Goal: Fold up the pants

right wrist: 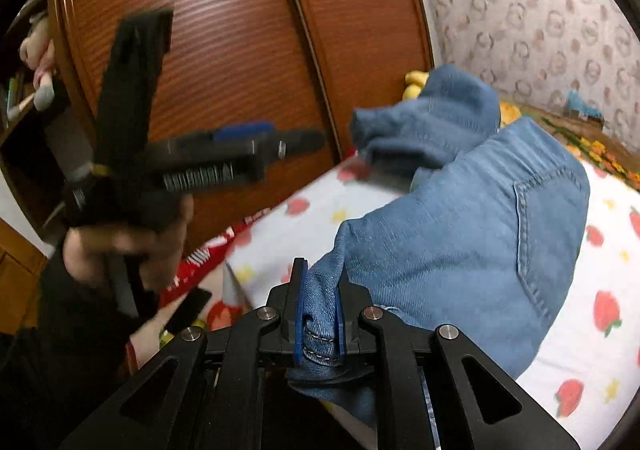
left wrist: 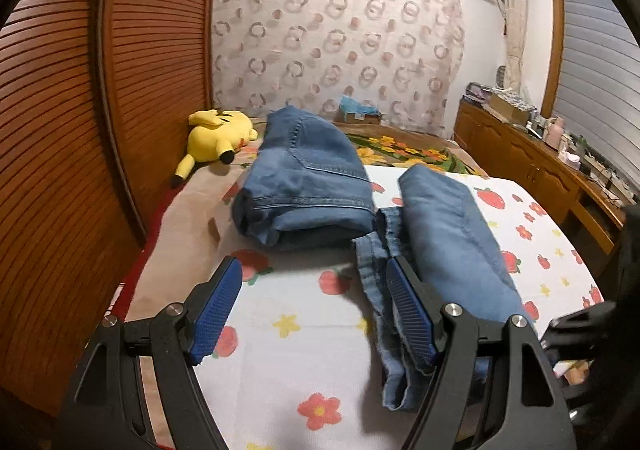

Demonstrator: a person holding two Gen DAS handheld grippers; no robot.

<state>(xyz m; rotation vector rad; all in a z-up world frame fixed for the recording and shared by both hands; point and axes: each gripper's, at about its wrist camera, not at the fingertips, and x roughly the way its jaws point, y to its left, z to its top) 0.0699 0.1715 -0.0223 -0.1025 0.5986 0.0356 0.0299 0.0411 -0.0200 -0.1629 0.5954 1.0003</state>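
The left gripper (left wrist: 314, 314) has its two blue pads wide apart over the bed sheet (left wrist: 304, 314), which is white with strawberries and flowers, and nothing is between the pads. The pants (left wrist: 452, 234), a pair of blue jeans, lie on this sheet just beside the right pad and reach away toward the far side of the bed. A second pair of jeans (left wrist: 304, 185) lies folded behind them, near a yellow plush toy (left wrist: 218, 135) by the wooden wardrobe doors (left wrist: 72, 129).

In the right wrist view, the right gripper (right wrist: 319, 314) is clamped together on a stitched edge of the pants (right wrist: 460, 250), probably a hem, though the cloth is bunched there. A back pocket is on top. At the left, blurred, a person's hand (right wrist: 128, 242) holds the left gripper (right wrist: 256, 141) above the edge of the bed.
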